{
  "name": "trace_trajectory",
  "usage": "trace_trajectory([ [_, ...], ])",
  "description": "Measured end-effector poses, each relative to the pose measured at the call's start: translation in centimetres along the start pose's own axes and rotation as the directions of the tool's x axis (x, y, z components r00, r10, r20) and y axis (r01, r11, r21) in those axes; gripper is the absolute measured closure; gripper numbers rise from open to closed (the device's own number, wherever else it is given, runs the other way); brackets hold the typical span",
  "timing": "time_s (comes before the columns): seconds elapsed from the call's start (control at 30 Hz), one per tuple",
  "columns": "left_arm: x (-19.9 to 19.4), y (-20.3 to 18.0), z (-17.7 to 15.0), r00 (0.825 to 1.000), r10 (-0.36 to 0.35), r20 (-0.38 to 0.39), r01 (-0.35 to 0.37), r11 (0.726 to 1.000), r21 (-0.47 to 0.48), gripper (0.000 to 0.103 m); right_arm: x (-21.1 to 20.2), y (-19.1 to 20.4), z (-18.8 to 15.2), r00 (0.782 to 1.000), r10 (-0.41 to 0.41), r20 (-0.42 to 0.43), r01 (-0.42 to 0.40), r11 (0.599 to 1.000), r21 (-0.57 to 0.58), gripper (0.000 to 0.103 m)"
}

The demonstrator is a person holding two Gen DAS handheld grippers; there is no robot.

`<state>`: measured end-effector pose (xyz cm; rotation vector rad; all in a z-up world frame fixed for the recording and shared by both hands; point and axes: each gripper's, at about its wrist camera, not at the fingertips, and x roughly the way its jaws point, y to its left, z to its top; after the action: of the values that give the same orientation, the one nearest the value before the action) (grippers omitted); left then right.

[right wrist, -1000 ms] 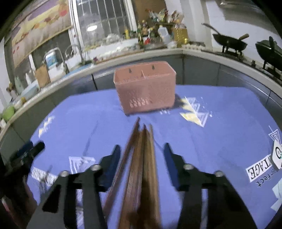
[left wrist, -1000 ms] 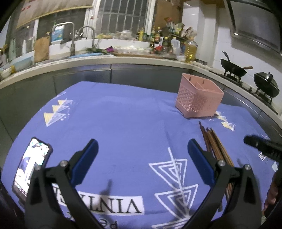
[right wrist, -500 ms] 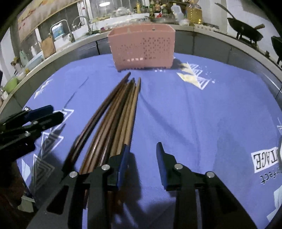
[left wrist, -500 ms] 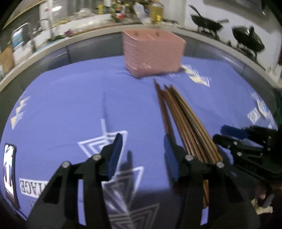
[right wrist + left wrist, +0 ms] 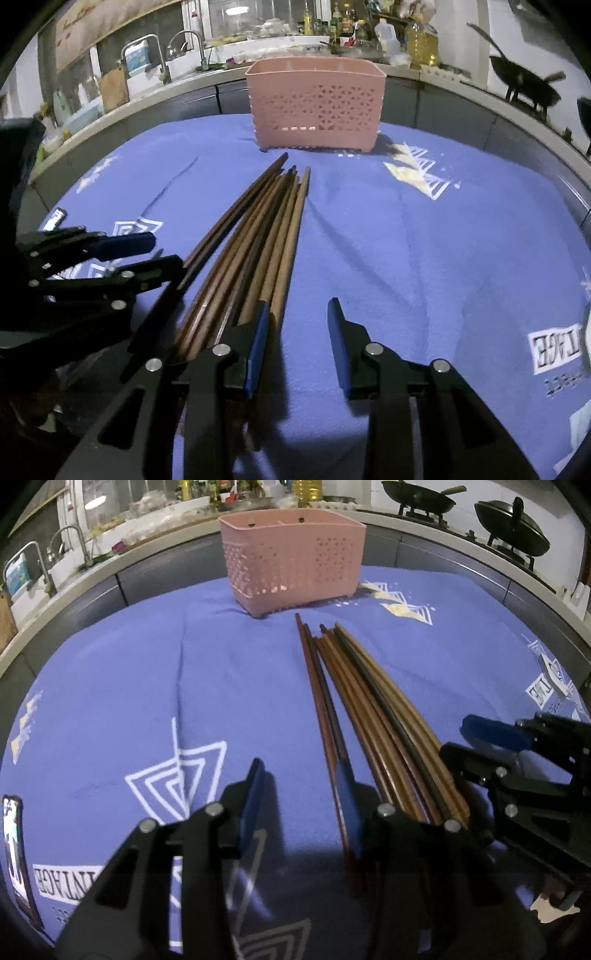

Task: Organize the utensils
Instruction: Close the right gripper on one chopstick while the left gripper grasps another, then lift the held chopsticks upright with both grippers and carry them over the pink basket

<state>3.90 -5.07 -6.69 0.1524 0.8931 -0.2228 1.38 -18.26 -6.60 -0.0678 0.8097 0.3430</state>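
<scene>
A bundle of several brown wooden chopsticks (image 5: 369,709) (image 5: 266,229) lies on the blue patterned cloth (image 5: 110,701), pointing at a pink perforated utensil basket (image 5: 291,561) (image 5: 316,107) that stands upright at the far side. My left gripper (image 5: 299,786) (image 5: 159,254) sits low at the bundle's left side. Its jaws are closing with only cloth between them, and its right finger lies over the leftmost sticks. My right gripper (image 5: 298,321) (image 5: 480,738) is open at the bundle's right side. The near ends of the sticks pass under its left finger, and only cloth shows between its pads.
A phone (image 5: 14,849) lies on the cloth at the near left edge. Behind the table runs a curved counter with a sink and taps (image 5: 162,55), bottles, and woks (image 5: 417,498) on a stove at the right. A white tag (image 5: 550,672) lies on the cloth's right side.
My left gripper swung right from bare cloth to the chopsticks and its jaws narrowed from wide apart. My right gripper sank, and the bundle now lies left of its jaws instead of between them.
</scene>
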Motion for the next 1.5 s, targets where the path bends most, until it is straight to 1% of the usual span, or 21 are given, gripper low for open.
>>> trace_trajectory([
  [0.07, 0.1, 0.0, 0.1, 1.000, 0.006, 0.005, -0.006, 1.000, 0.002, 0.064, 0.0, -0.1, 0.0, 1.000, 0.002, -0.002, -0.002, 1.000, 0.005, 0.069],
  [0.33, 1.0, -0.7, 0.2, 1.000, 0.023, 0.001, -0.023, 0.999, 0.034, 0.065, 0.3, 1.1, 0.1, 0.998, -0.059, 0.003, 0.059, 0.997, -0.059, 0.069],
  [0.37, 0.9, -0.6, 0.2, 1.000, 0.021, 0.002, -0.021, 0.999, 0.038, 0.067, 0.2, 1.0, 0.1, 0.998, -0.065, 0.006, 0.065, 0.996, -0.060, 0.069],
  [0.4, 0.9, -0.5, 0.2, 1.000, 0.011, 0.001, -0.011, 0.999, 0.037, 0.077, 0.1, 0.9, 0.0, 0.997, -0.071, 0.010, 0.072, 0.996, -0.055, 0.069],
  [0.43, 0.8, -0.2, 0.2, 1.000, 0.003, -0.002, -0.003, 0.999, 0.032, 0.082, 0.0, 0.6, 0.1, 0.995, -0.099, 0.011, 0.099, 0.994, -0.051, 0.069],
  [0.5, 0.6, 0.4, 0.0, 1.000, -0.001, -0.004, 0.001, 1.000, 0.022, 0.097, -0.1, -0.1, 0.1, 0.994, -0.110, 0.007, 0.110, 0.993, -0.033, 0.069],
  [0.57, 0.5, 0.8, -0.4, 1.000, -0.008, -0.002, 0.008, 1.000, 0.019, 0.097, -0.1, -0.2, 0.2, 0.995, -0.104, 0.002, 0.104, 0.994, -0.025, 0.071],
  [0.67, 0.0, 1.6, -1.1, 1.000, -0.021, -0.008, 0.021, 1.000, 0.012, 0.097, -0.1, 0.5, 0.0, 0.997, -0.080, 0.000, 0.080, 0.995, -0.062, 0.093],
  [0.7, -0.2, 1.8, -1.3, 1.000, -0.027, -0.013, 0.027, 1.000, 0.008, 0.097, -0.2, 0.5, 0.0, 0.997, -0.076, -0.004, 0.076, 0.995, -0.069, 0.096],
  [0.77, -0.8, 2.2, -2.1, 0.999, -0.034, -0.021, 0.034, 0.999, 0.013, 0.097, -0.4, -0.2, 0.0, 0.995, -0.099, -0.006, 0.098, 0.994, -0.054, 0.097],
  [0.83, -1.2, 2.7, -2.7, 0.998, -0.045, -0.035, 0.045, 0.999, 0.015, 0.096, -0.2, -1.9, -0.3, 0.994, -0.095, -0.050, 0.095, 0.995, -0.002, 0.097],
  [0.87, -1.3, 2.9, -2.8, 0.998, -0.049, -0.044, 0.050, 0.999, 0.007, 0.091, -0.2, -2.5, -0.4, 0.995, -0.075, -0.062, 0.076, 0.997, 0.026, 0.096],
  [0.9, -1.4, 3.1, -2.8, 0.997, -0.057, -0.051, 0.057, 0.998, 0.002, 0.083, -0.3, -3.4, -0.3, 0.997, -0.045, -0.069, 0.050, 0.996, 0.069, 0.096],
  [0.97, -1.2, 3.3, -2.1, 0.996, -0.076, -0.056, 0.077, 0.997, 0.008, 0.073, -0.2, -4.1, 0.2, 0.997, 0.003, -0.083, 0.006, 0.995, 0.101, 0.096],
  [1.1, 0.5, 3.0, 0.8, 0.997, -0.065, -0.045, 0.066, 0.997, 0.042, 0.072, 0.1, -4.9, 2.7, 0.993, 0.112, -0.030, -0.106, 0.980, 0.169, 0.096],
  [1.17, 1.5, 2.5, 2.2, 0.998, -0.045, -0.041, 0.048, 0.997, 0.066, 0.072, 0.9, -4.9, 4.3, 0.991, 0.132, -0.002, -0.130, 0.976, 0.174, 0.095],
  [1.27, 2.7, 2.1, 4.0, 0.999, -0.036, -0.038, 0.040, 0.995, 0.090, 0.072, 2.5, -4.2, 6.6, 0.991, 0.130, 0.001, -0.129, 0.980, 0.149, 0.094],
  [1.33, 3.3, 1.8, 4.7, 0.999, -0.023, -0.036, 0.027, 0.994, 0.107, 0.072, 3.9, -3.9, 7.8, 0.992, 0.126, -0.020, -0.122, 0.983, 0.136, 0.090],
  [1.43, 3.7, 1.6, 5.3, 0.999, -0.012, -0.033, 0.016, 0.993, 0.121, 0.072, 6.0, -3.8, 8.8, 0.992, 0.107, -0.068, -0.098, 0.987, 0.126, 0.071],
  [1.47, 3.9, 1.5, 5.4, 0.999, -0.013, -0.036, 0.017, 0.993, 0.119, 0.072, 6.3, -3.8, 8.8, 0.991, 0.108, -0.075, -0.097, 0.987, 0.127, 0.059],
  [1.5, 4.0, 1.6, 5.5, 0.999, -0.017, -0.037, 0.021, 0.993, 0.115, 0.072, 6.7, -3.9, 8.9, 0.991, 0.103, -0.082, -0.092, 0.988, 0.127, 0.054],
])
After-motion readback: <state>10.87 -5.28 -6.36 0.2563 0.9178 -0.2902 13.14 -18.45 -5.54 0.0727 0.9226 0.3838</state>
